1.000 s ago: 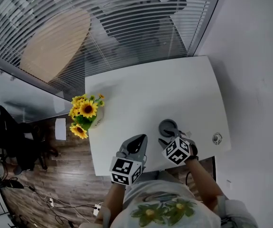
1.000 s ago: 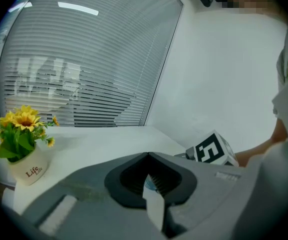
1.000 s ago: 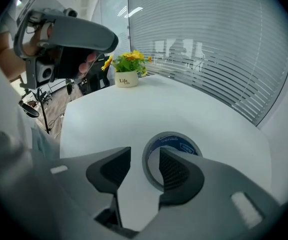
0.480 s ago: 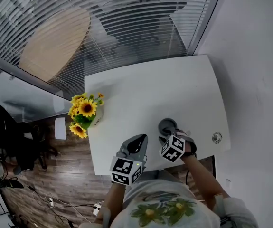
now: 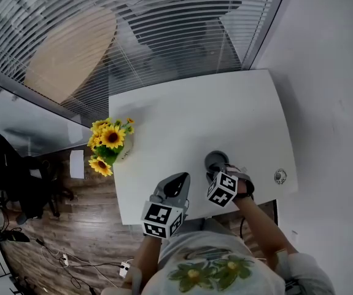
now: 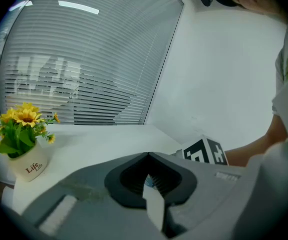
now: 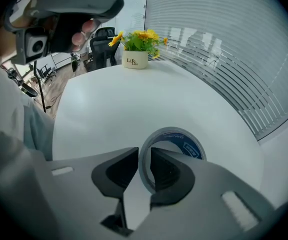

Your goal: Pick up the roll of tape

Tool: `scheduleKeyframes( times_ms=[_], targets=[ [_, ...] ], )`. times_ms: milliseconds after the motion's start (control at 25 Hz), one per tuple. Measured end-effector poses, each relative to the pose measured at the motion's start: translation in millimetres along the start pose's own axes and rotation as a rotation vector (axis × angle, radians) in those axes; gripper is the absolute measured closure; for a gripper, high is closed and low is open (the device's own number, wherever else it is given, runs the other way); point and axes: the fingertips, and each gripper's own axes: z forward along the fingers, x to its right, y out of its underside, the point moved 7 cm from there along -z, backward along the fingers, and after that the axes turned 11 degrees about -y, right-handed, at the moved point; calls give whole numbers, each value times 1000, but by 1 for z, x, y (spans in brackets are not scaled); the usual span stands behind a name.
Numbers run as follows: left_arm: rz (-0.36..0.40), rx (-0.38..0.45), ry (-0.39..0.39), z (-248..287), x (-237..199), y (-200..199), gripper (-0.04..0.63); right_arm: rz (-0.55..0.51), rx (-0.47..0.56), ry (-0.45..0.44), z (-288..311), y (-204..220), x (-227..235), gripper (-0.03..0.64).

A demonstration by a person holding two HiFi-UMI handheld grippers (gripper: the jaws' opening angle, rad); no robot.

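At the near right of the white table (image 5: 225, 112), the roll of tape (image 5: 216, 160) lay flat. The right gripper (image 7: 141, 156) pinched its near wall, one jaw inside the ring. To its left, the left gripper (image 6: 148, 156) hovered by the near edge, jaws pressed together, empty.

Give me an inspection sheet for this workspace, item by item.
Surface: white table, no spills seen.
Job's things: roll of tape lying flat near the front edge.
Clutter: pot of sunflowers at the left edge; small round fitting near the right edge.
Grippers: right gripper shut on the roll's wall, one jaw inside the ring; left gripper shut, empty.
Cables: loose cables on the wooden floor.
Surroundings: window blinds, black chair, plain wall.
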Motion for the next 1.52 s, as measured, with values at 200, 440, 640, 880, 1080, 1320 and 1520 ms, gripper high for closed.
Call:
scheduleKeyframes(
  times_ms=[200, 440, 640, 880, 1080, 1320, 1520],
  targets=[
    [0, 0, 3, 0, 2, 1, 594, -3, -8, -9, 0, 0, -2, 557],
    [-1, 0, 2, -1, 1, 2, 594, 3, -6, -14, -2, 0, -2, 560],
    [0, 1, 0, -1, 1, 2, 594, 8, -3, -17, -3, -1, -1, 561],
    [2, 7, 1, -2, 3, 1, 594, 17, 7, -15, -7, -1, -2, 563],
    [2, 10, 2, -5, 3, 3, 594, 25, 17, -7, -10, -1, -4, 565],
    [1, 9, -1, -7, 0, 4, 594, 41, 25, -2, -11, -1, -2, 568],
    [0, 14, -1, -10, 1, 6, 594, 59, 42, 5, -15, -1, -3, 565]
  ],
)
